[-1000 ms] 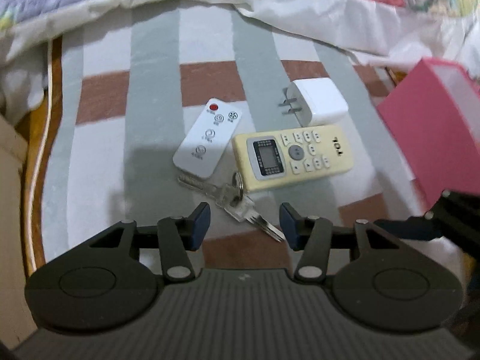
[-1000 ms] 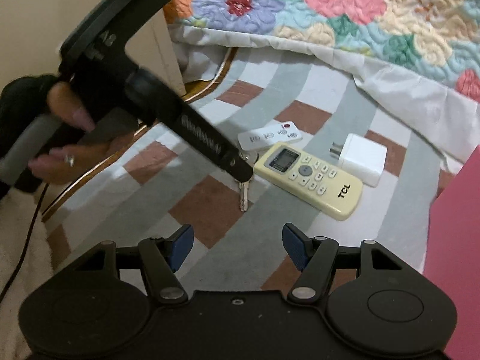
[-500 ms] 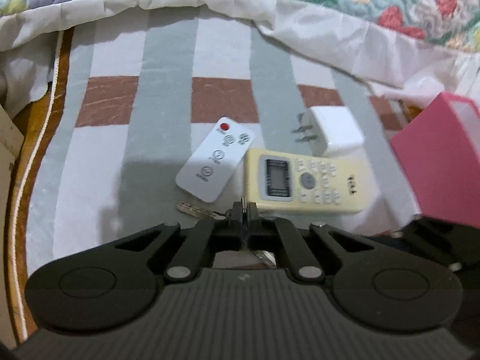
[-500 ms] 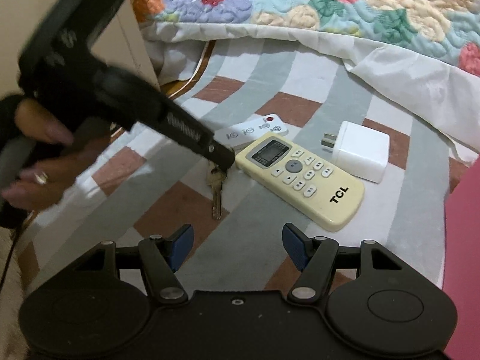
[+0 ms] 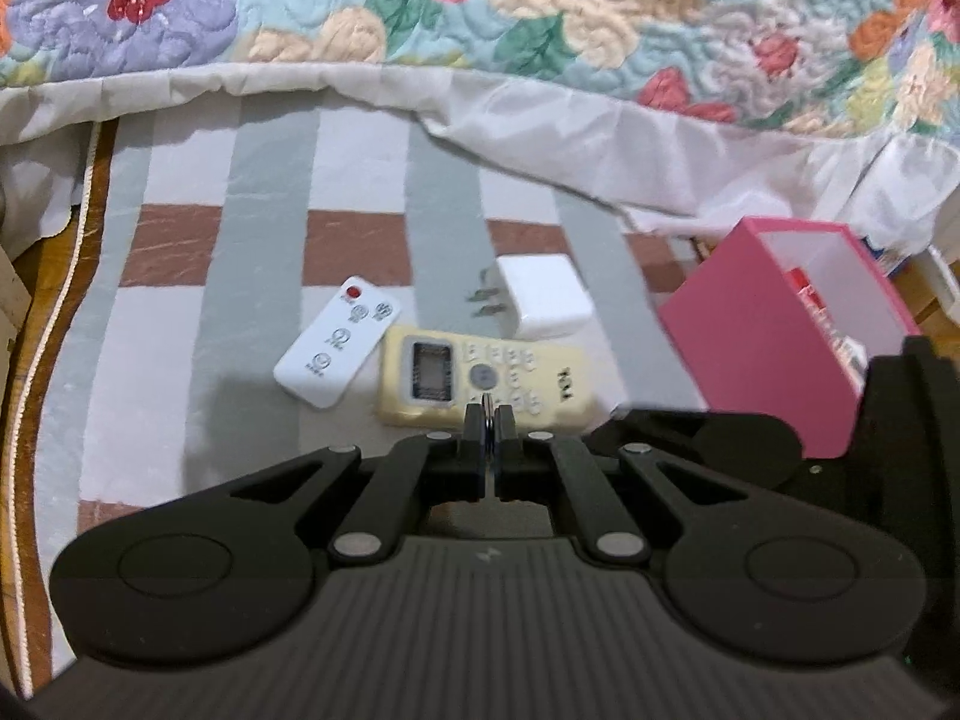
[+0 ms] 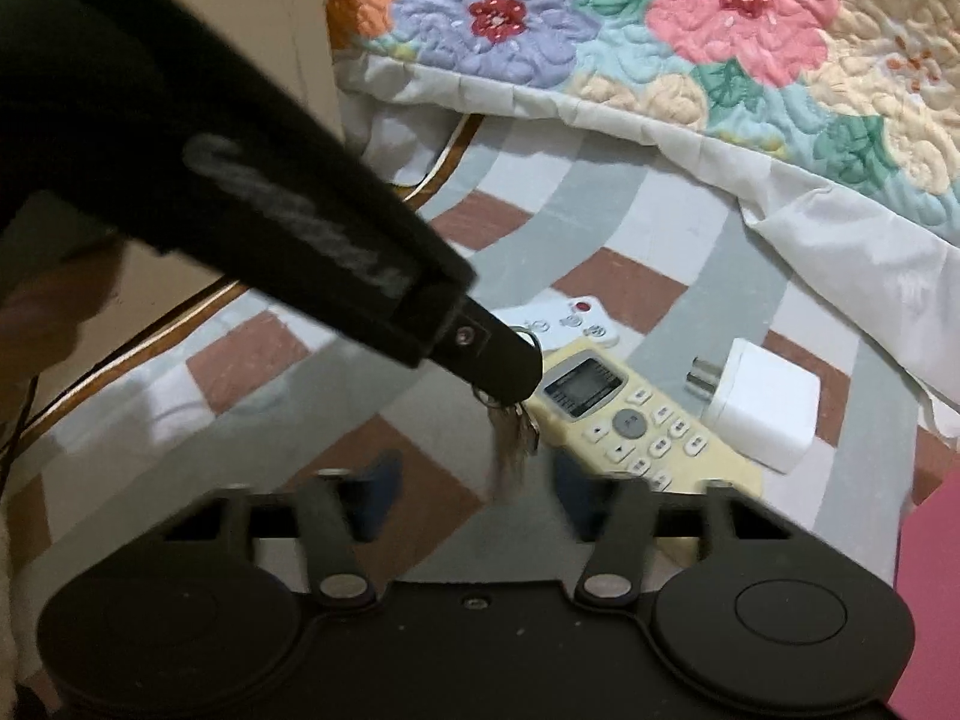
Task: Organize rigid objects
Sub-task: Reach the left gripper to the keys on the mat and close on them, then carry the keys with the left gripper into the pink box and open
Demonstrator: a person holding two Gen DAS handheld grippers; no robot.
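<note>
The left gripper is now gripping the keys by their ring, with its jaws pressed together, and it is lifting them off the striped cloth; a second ago the jaws were open above the keys, which were lying flat near the yellow remote. In the right wrist view the keys are hanging free under the left gripper's tip, blurred, just to the near left of the yellow remote. The right gripper is waiting with its jaws apart and is holding nothing. The white remote and the white charger are lying where they were. The pink box is standing at the right, so I think the keys are going there next, and three things are still waiting on the cloth
</note>
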